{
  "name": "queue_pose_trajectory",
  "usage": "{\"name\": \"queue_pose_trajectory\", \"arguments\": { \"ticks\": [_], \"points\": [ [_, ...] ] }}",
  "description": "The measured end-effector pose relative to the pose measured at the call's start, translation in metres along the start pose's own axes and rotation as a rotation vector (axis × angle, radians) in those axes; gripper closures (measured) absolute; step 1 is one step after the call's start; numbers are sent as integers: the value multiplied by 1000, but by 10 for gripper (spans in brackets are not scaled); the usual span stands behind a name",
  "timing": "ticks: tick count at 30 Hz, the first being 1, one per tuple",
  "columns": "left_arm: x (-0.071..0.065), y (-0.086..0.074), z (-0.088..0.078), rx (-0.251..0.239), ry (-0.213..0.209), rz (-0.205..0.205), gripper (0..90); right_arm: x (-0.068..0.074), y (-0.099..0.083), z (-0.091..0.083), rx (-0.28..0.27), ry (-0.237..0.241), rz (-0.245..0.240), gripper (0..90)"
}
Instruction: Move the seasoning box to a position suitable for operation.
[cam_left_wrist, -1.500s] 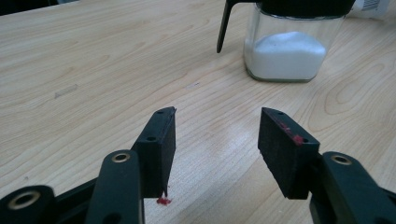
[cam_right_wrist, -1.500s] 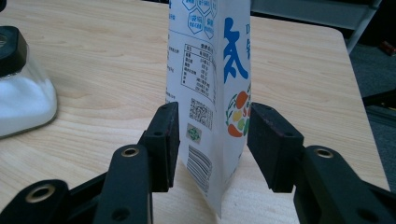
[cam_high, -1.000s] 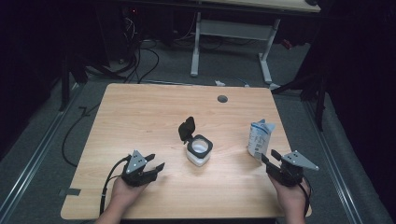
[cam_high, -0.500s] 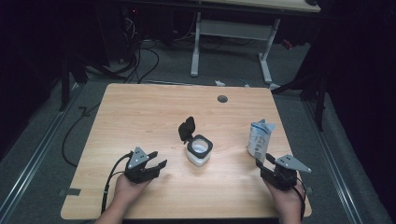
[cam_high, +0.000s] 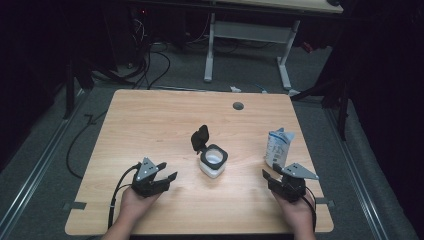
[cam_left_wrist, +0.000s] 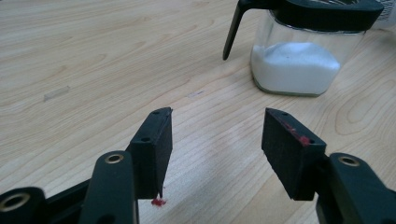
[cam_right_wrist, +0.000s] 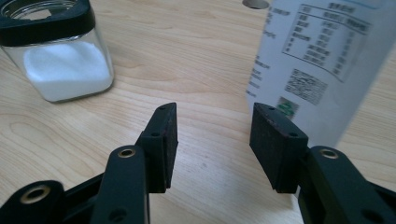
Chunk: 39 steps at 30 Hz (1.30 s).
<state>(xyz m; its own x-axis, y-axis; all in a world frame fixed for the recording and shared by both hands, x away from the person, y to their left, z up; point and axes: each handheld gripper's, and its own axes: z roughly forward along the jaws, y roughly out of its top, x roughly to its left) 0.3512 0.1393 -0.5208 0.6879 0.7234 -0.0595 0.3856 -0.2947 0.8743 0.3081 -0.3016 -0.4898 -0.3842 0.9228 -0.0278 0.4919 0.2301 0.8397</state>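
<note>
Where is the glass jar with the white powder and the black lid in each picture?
High view: the square glass jar of white powder with its black flip lid open stands mid-table, between the two grippers.
Left gripper view: the jar is at the upper right, beyond the jaws.
Right gripper view: the jar is at the upper left.
Shared landmark: the white printed pouch, right of the jar in the high view, upper right in the right gripper view.
</note>
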Motion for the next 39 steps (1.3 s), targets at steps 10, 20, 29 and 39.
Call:
{"name": "queue_pose_trajectory", "arguments": {
  "ticks": [10,20,29,39],
  "points": [
    [3,-8,-11,25,33,-14,401,14,9,22,12,48,-40,519],
    [8,-16,-20,33,41,-61,391,29,15,44,35,77,-86,512],
    [5,-19,-20,22,87,-71,401,43,18,58,49,109,-107,535],
    [-1,-11,-18,5,50,-82,447,49,14,66,67,122,-91,548]
  ]
}}
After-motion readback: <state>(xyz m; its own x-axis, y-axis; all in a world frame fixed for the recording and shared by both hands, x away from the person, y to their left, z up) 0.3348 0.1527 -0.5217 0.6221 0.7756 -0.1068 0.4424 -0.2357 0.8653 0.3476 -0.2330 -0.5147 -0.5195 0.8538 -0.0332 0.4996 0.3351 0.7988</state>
